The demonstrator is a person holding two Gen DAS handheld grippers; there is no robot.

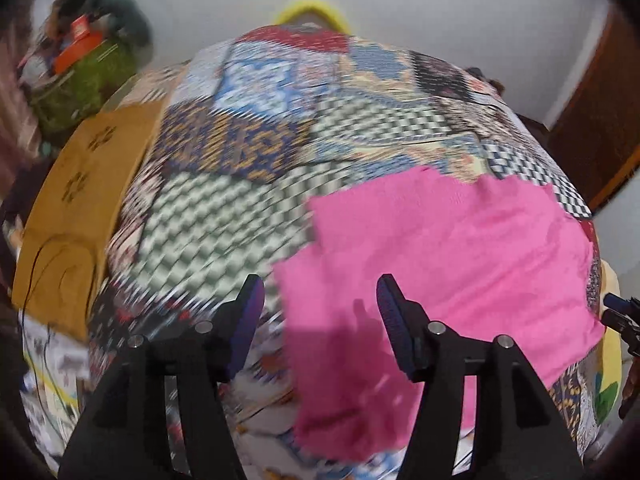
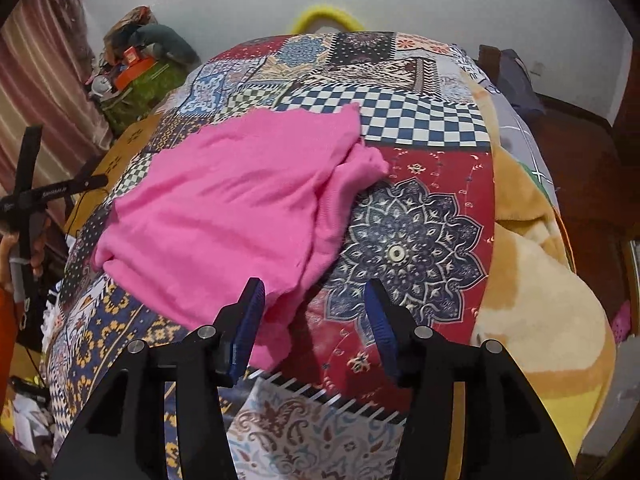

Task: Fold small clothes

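Observation:
A pink garment (image 1: 440, 248) lies folded flat on a patchwork bed cover (image 1: 240, 152). My left gripper (image 1: 320, 300) hovers over the garment's near left edge. Its jaws stand apart and the pads press on nothing, though pink cloth lies beneath the gap. In the right wrist view the same garment (image 2: 232, 200) spreads to the upper left, one crumpled flap (image 2: 360, 164) at its far right. My right gripper (image 2: 314, 294) is open above its near right corner, the left finger (image 2: 250, 304) just over pink cloth. The bed cover (image 2: 420, 232) shows under the rest of the gap.
A mustard mat (image 1: 80, 200) and a green-draped stand with clutter (image 1: 80, 80) lie left of the bed. A beige blanket (image 2: 540, 280) is bunched on the right. A yellow ring (image 2: 328, 16) hangs by the far wall. A hand holds the other gripper (image 2: 28, 200) at the left edge.

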